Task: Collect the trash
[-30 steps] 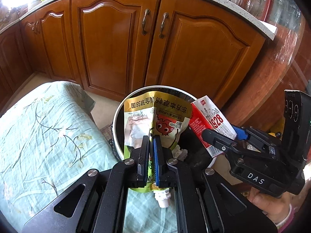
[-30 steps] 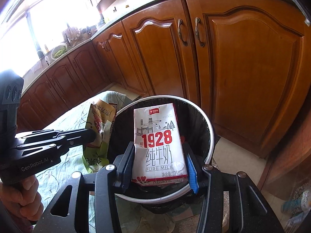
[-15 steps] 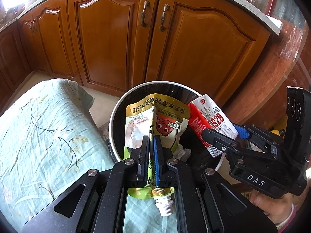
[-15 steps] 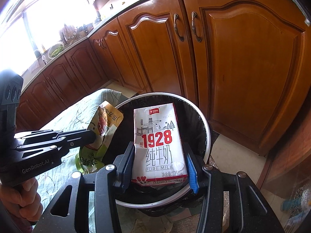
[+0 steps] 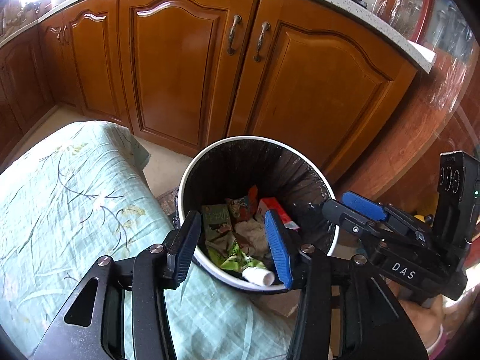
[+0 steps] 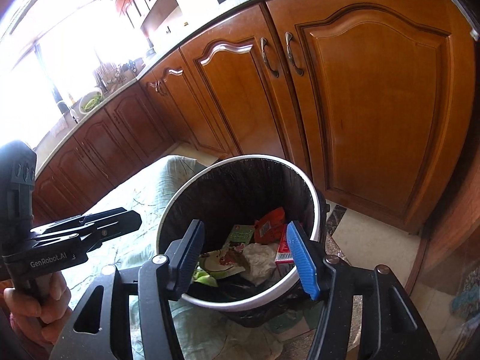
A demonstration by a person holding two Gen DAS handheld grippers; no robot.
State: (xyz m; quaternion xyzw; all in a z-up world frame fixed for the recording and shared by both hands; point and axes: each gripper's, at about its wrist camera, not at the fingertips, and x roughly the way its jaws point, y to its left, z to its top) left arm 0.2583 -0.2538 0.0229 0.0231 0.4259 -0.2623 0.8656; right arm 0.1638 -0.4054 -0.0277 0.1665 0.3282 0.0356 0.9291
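Both my jaws hang open and empty above the trash bin (image 5: 325, 180). Between my left gripper (image 5: 229, 246) jaws lies the green spouted pouch (image 5: 237, 258); near my right gripper (image 6: 247, 259), the milk carton (image 6: 283, 253). The pouch's cap leans on the rim and might slide out.

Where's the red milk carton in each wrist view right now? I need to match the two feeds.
Left wrist: the milk carton lies inside the trash bin, right of centre, partly behind the left gripper's blue pad.
Right wrist: the carton lies at the bin's right side, just inside the right gripper's blue pad.
Shared landmark: the crumpled white tissue beside the carton.
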